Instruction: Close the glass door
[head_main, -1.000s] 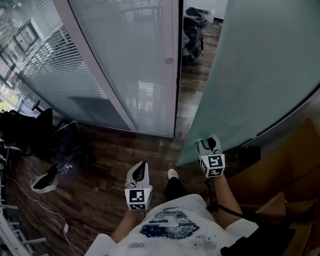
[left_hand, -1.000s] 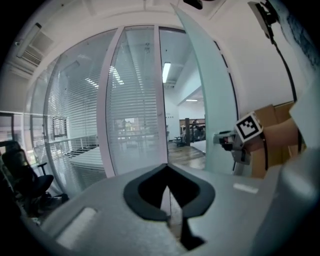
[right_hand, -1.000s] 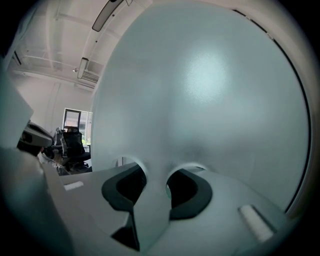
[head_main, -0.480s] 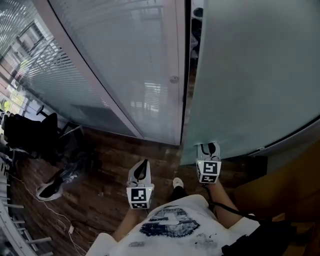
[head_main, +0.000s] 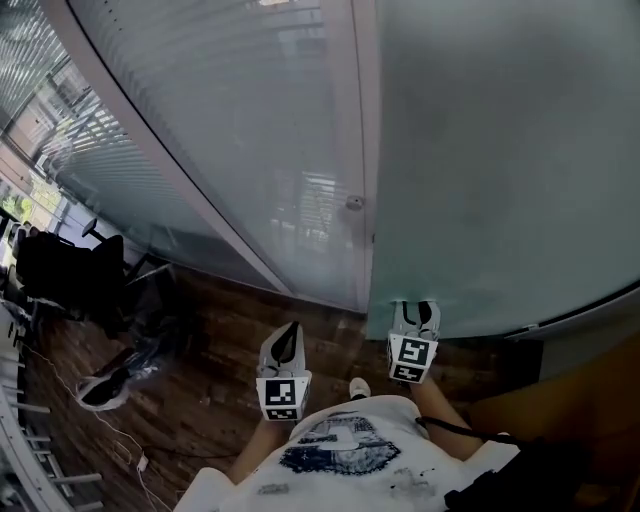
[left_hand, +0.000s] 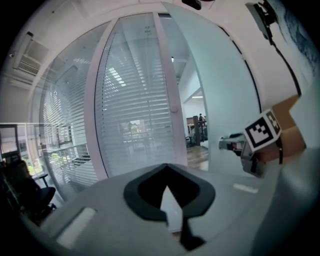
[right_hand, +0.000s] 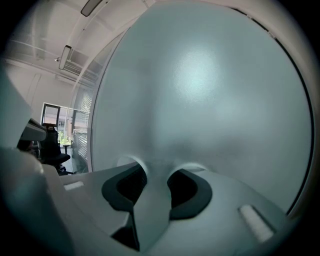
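The tall frosted pale-green glass door fills the right side of the head view, its free edge just beside the pale upright frame of the fixed glass panel with white slatted blinds. In the left gripper view a narrow slit of the room beyond shows between the frame and the door. The right gripper is low on the door's face, near that free edge, with its tips set against the glass. Its jaws are spread, and only the frosted surface shows in the gap between them. The left gripper hangs over the dark wooden floor, apart from the door and to its left, facing the blind-covered panel. Its jaws are pressed together with nothing between them.
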